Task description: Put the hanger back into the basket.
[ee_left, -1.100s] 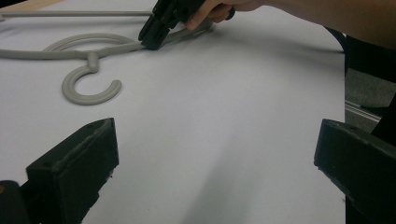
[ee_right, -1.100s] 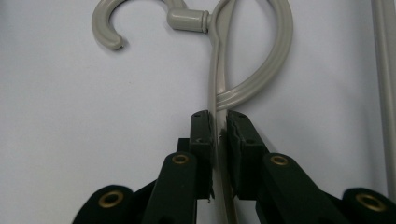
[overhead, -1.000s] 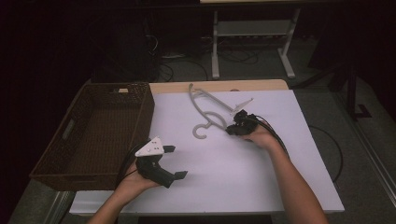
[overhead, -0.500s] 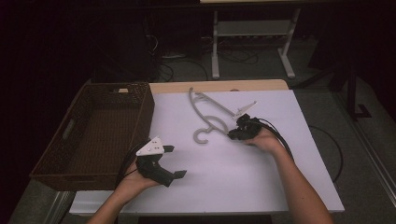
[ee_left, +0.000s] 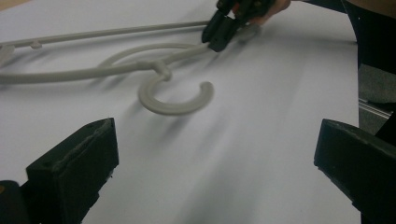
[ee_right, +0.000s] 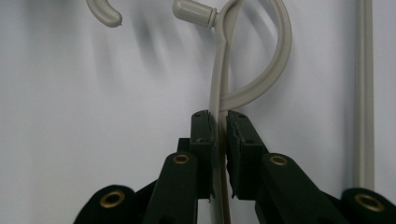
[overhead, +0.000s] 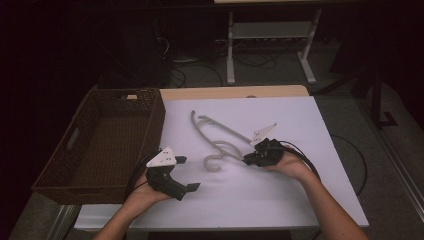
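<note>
High view: a white sheet covers the table [overhead: 280, 200], with a strip of bare wood showing along the far edge. Beyond it the room is dark; a grey metal stand [overhead: 270, 45] on two legs sits on the floor behind the table, with loose cables near its feet. No label or writing can be read anywhere.

At the left edge of the table, well left of the hanger, stands a brown wicker basket [overhead: 150, 117] with slot handles; nothing lies inside it.

The grey plastic hanger [overhead: 220, 132] lies flat near the middle of the white sheet, its hook pointing toward the person's side.

The right claw [overhead: 250, 159] is just right of the hook, clamped on one thin arm of the hanger; in the right gripper view the two pads [ee_right: 203, 135] press that arm between them.

The left claw [overhead: 187, 175] is held by the left hand [overhead: 145, 192] on the near side of the hanger, between it and the basket, its jaws spread wide with nothing between them.
</note>
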Available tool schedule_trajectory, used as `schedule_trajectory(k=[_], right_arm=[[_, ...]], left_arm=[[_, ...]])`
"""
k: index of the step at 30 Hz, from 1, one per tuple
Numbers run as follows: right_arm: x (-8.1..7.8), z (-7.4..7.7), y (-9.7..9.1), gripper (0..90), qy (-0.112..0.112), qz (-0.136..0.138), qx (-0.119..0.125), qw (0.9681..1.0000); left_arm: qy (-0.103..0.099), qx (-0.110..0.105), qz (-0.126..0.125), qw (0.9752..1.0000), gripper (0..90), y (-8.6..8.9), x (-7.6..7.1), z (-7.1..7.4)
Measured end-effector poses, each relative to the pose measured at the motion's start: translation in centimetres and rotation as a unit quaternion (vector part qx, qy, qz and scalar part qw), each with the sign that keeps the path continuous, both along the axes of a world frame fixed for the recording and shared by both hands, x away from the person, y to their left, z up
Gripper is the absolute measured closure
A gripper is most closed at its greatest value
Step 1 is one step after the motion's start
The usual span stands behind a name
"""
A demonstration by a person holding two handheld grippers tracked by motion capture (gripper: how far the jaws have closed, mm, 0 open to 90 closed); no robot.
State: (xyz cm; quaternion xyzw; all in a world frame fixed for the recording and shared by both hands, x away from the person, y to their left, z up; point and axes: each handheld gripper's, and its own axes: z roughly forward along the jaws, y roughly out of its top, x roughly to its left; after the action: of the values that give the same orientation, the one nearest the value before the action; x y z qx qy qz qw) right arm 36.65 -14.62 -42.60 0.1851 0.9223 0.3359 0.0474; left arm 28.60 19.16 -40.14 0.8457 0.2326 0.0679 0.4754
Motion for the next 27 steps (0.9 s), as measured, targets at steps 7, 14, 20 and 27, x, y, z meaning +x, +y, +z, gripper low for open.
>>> schedule_trajectory(k=[7, 14, 20, 27], right_arm=[[-2.8, -0.1, 0.7, 80.7, -0.012, 0.05, -0.012, 0.9986], [-4.7, -0.4, 1.3, 80.5, -0.004, 0.079, -0.018, 0.9967], [-5.1, -1.2, 1.5, 77.9, 0.002, 0.079, -0.027, 0.9966], [-5.4, -0.3, 0.5, 67.4, -0.003, 0.051, -0.01, 0.9986]], left_arm=[[-0.002, 0.005, -0.005, 1.0, 0.0, -0.1, 0.0, 0.0], [0.0, 0.004, -0.005, 1.0, 0.0, -0.1, -0.1, -0.1], [0.001, 0.007, -0.007, 0.9999, 0.0, -0.3, -0.2, -0.2], [0.001, 0.009, -0.008, 0.9999, 0.0, -0.3, -0.2, -0.2]])
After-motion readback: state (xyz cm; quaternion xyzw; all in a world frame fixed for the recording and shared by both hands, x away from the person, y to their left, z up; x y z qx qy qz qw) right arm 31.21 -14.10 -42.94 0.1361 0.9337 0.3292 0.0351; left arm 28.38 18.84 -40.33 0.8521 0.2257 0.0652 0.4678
